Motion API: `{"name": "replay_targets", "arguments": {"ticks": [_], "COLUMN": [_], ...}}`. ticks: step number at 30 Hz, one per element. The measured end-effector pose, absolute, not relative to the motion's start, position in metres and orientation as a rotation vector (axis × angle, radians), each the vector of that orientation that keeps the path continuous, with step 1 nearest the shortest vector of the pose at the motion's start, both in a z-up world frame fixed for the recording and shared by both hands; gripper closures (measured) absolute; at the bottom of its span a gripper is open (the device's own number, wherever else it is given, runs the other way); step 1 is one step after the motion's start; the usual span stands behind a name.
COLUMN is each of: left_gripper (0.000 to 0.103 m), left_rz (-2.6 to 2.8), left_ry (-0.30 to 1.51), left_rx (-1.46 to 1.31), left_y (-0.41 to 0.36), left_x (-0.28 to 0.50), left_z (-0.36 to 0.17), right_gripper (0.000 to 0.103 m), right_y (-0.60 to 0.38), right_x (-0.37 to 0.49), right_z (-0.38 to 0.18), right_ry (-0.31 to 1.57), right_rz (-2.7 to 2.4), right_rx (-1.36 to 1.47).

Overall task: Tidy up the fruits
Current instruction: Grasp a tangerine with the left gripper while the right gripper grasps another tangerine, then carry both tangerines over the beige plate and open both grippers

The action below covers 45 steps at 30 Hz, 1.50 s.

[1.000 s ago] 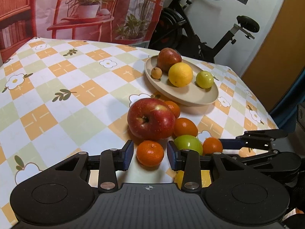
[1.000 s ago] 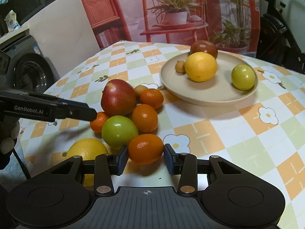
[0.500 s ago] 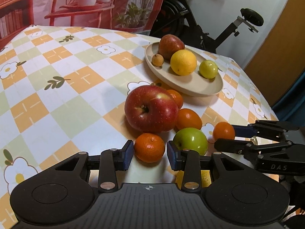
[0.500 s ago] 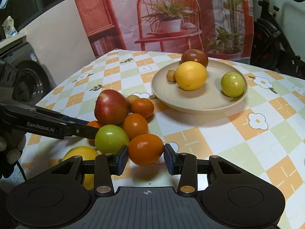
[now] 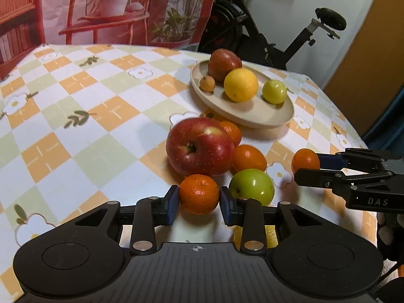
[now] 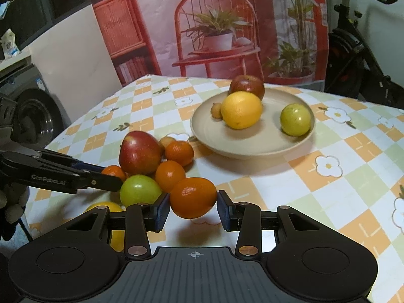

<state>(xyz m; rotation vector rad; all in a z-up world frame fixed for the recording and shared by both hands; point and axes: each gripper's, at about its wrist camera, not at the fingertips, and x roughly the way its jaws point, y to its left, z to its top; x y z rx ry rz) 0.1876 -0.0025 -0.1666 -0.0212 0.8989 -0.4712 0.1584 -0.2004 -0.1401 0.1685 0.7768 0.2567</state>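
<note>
While my left tongs point(image 5: 199, 202) close around a small mandarin point(image 5: 199, 194) at the near edge of the fruit pile, their blue pads sit right against its two sides. My right tongs point(image 6: 193, 205) pinch an orange tangerine point(image 6: 193, 197), which hangs above the checked table point(image 6: 315, 202) with its shadow below it. Just behind the mandarin sits a big red apple point(image 5: 199, 146), with a green apple point(image 5: 251, 186) to its right and two more orange fruits touching them. A yellow fruit point(image 6: 111, 217) lies partly hidden under my right tongs. Farther back, a beige plate point(image 5: 252, 116) holds a dark red apple point(image 5: 224, 61), a yellow lemon point(image 5: 241, 84), a pale green fruit point(image 5: 274, 91) and a tiny brown fruit point(image 5: 207, 83).
</note>
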Motion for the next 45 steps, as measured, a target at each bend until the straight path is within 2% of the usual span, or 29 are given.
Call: {"name": "replay_targets", "arguments": {"ticks": [22, 31, 45], "left_gripper": [0.067, 0.067, 0.067], "left_rz": [-0.393, -0.438, -0.534], "left_ry": [0.598, 0.651, 0.758], "left_rx": [-0.024, -0.03, 0.14], "left_y": [0.022, -0.004, -0.06], "left_x": [0.221, 0.24, 0.284], "left_z": [-0.049, -0.072, -0.12], "right_gripper": [0.066, 0.066, 0.066], "right_y": [-0.253, -0.25, -0.267], "right_x": [0.188, 0.203, 0.237], "right_z": [-0.073, -0.093, -0.124], "right_ry": [0.606, 0.651, 0.719], "right_rz": [0.175, 0.173, 0.187], "right_rx": [0.117, 0.054, 0.061]}}
